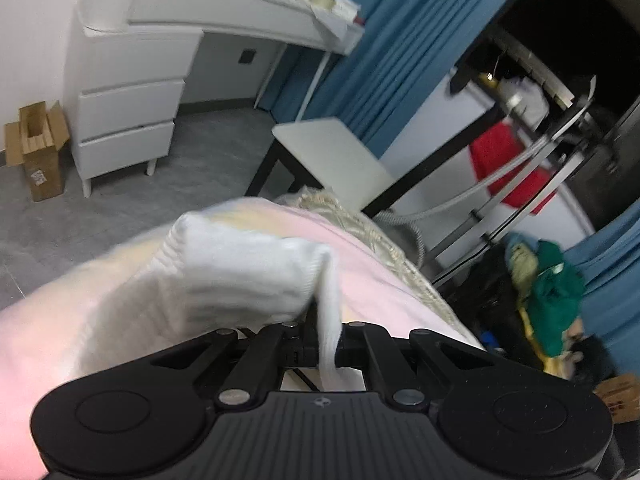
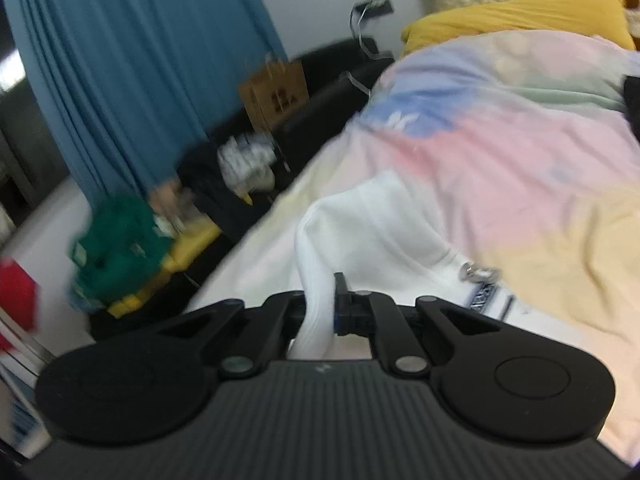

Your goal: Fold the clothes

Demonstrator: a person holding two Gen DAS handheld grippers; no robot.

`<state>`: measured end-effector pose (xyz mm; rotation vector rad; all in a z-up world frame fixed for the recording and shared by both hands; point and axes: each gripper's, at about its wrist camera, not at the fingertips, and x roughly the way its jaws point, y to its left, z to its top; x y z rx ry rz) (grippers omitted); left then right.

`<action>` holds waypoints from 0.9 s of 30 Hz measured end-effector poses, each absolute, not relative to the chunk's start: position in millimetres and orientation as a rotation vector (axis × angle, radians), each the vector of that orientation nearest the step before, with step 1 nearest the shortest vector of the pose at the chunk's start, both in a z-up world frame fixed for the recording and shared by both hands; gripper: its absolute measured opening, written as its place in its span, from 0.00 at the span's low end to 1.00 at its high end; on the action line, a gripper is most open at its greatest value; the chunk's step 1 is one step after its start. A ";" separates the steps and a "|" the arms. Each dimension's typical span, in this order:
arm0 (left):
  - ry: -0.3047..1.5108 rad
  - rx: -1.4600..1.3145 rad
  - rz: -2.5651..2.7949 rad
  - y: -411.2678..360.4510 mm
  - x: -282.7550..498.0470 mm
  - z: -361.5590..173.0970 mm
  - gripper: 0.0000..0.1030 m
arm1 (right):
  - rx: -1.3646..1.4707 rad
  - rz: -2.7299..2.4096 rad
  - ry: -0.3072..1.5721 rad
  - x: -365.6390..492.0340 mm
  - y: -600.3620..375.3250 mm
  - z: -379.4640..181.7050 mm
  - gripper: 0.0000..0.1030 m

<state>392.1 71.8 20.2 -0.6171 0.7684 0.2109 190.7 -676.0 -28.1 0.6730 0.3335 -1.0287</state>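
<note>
The left gripper is clamped tight on a ribbed edge of the white garment, the cloth pinched in a thin fold between its fingers. The right gripper is likewise closed on another ribbed edge of the garment. The garment lies over the pastel bedspread.

A home bedroom: pastel-covered bed, white drawers, blue curtains
</note>
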 end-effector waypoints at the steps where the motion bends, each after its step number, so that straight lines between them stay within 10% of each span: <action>1: 0.789 -0.610 0.220 66.3 409.1 8.6 0.03 | 0.655 -1.027 0.362 202.7 -682.1 -36.0 0.05; 9: 0.850 -0.477 0.214 43.2 451.9 -34.6 0.10 | 0.588 -0.842 0.487 238.4 -706.9 -69.7 0.20; 13: 0.860 -0.528 0.119 60.7 426.2 -29.7 0.25 | 0.698 -0.742 0.408 190.5 -706.9 -55.3 0.41; 18: 0.822 -0.622 0.023 87.4 364.2 -7.6 0.69 | 0.831 -0.692 0.345 106.9 -688.6 -41.3 0.57; 27: 0.843 -0.825 -0.005 143.0 234.5 -17.0 0.87 | 1.203 -0.488 0.329 -3.6 -640.5 -86.1 0.71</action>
